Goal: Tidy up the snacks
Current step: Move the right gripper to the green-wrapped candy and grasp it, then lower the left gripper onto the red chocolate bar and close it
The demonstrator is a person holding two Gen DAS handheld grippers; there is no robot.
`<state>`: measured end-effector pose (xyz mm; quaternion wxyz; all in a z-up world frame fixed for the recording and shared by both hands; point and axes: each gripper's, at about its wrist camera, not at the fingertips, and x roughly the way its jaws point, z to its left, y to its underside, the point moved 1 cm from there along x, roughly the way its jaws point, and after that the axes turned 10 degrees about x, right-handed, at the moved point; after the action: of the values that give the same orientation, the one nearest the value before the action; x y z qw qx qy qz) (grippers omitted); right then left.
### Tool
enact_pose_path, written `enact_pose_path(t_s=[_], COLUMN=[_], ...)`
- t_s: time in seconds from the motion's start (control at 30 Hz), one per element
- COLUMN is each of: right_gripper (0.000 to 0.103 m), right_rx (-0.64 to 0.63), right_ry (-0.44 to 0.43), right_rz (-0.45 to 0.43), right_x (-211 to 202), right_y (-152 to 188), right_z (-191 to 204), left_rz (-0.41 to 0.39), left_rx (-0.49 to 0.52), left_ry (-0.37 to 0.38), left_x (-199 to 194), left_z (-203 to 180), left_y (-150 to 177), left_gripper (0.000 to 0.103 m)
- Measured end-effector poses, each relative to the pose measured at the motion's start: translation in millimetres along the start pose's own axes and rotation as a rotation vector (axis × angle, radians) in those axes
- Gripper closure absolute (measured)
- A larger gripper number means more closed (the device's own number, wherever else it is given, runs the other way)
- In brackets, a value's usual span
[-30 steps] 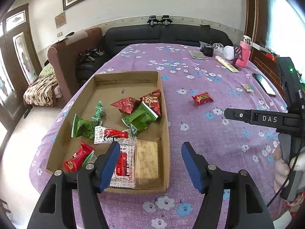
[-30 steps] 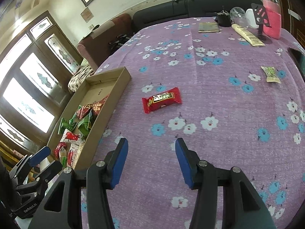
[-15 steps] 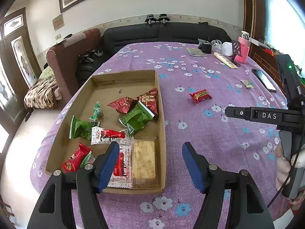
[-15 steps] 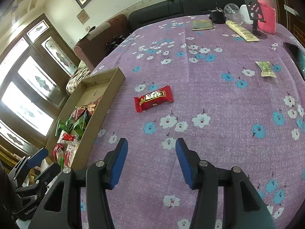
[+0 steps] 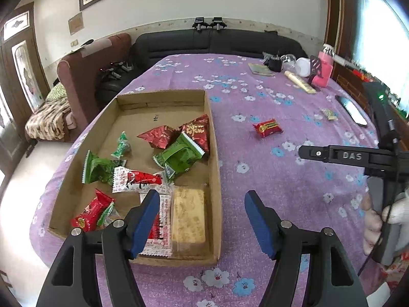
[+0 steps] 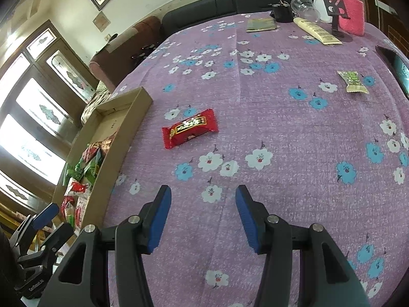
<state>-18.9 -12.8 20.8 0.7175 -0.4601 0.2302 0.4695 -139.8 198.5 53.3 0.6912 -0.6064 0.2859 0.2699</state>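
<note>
A shallow cardboard tray (image 5: 214, 153) on the purple flowered tablecloth holds several red and green snack packets and a pale biscuit bar (image 5: 188, 215). The tray also shows at the left in the right wrist view (image 6: 122, 138). A red snack packet (image 6: 190, 128) lies loose on the cloth right of the tray; it also shows in the left wrist view (image 5: 268, 127). A small green packet (image 6: 352, 81) lies farther right. My left gripper (image 5: 202, 217) is open and empty over the tray's near right corner. My right gripper (image 6: 200, 212) is open and empty above the cloth, short of the red packet.
At the table's far end stand a pink bottle (image 6: 351, 7), a cream tube (image 6: 317, 30), a booklet (image 6: 260, 24), a glass and a dark cup. A phone (image 6: 396, 66) lies at the right edge. A sofa and a brown armchair stand beyond the table.
Both grippers have drawn back and risen slightly, so the table looks a little farther away. The red packet has shifted left in the right wrist view. Nothing was picked up.
</note>
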Motion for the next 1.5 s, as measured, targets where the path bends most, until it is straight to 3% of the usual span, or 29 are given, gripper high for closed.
enact_pose_path(t_s=[0.23, 0.5, 0.6, 0.77, 0.93, 1.23, 1.3, 1.33, 1.37, 1.5], right_gripper=[0.045, 0.045, 0.045, 0.044, 0.044, 0.044, 0.052, 0.073, 0.082, 0.084], right_rx=[0.032, 0.065, 0.054, 0.135, 0.237, 0.183, 0.140, 0.127, 0.122, 0.138], right_ry=[0.032, -0.014, -0.026, 0.099, 0.233, 0.305, 0.361, 0.386, 0.394, 0.348], right_rz=[-0.018, 0.021, -0.043, -0.204, -0.248, -0.201, -0.180, -0.188, -0.190, -0.174], right_x=[10, 33, 12, -41, -54, -3, 10, 13, 12, 1], right_y=[-18, -42, -55, -90, -110, -134, -139, -138, -137, -126], right_z=[-3, 17, 13, -55, -124, -132, -129, -129, -129, -131], left_rz=[-0.052, -0.093, -0.102, -0.099, -0.081, -0.031, -0.027, -0.023, -0.020, 0.015], left_rx=[-0.034, -0.036, -0.026, -0.011, 0.026, 0.089, 0.106, 0.117, 0.122, 0.133], left_ry=[0.057, 0.108, 0.137, 0.196, 0.250, 0.243, 0.242, 0.246, 0.254, 0.313], left_x=[-4, -9, -11, -5, 7, 15, 16, 17, 18, 31], left_z=[6, 7, 6, -5, -30, -57, -62, -65, -67, -78], left_y=[-1, -3, -3, -5, -14, -26, -29, -32, -34, -46], left_gripper=[0.031, 0.030, 0.029, 0.029, 0.029, 0.029, 0.029, 0.029, 0.029, 0.029])
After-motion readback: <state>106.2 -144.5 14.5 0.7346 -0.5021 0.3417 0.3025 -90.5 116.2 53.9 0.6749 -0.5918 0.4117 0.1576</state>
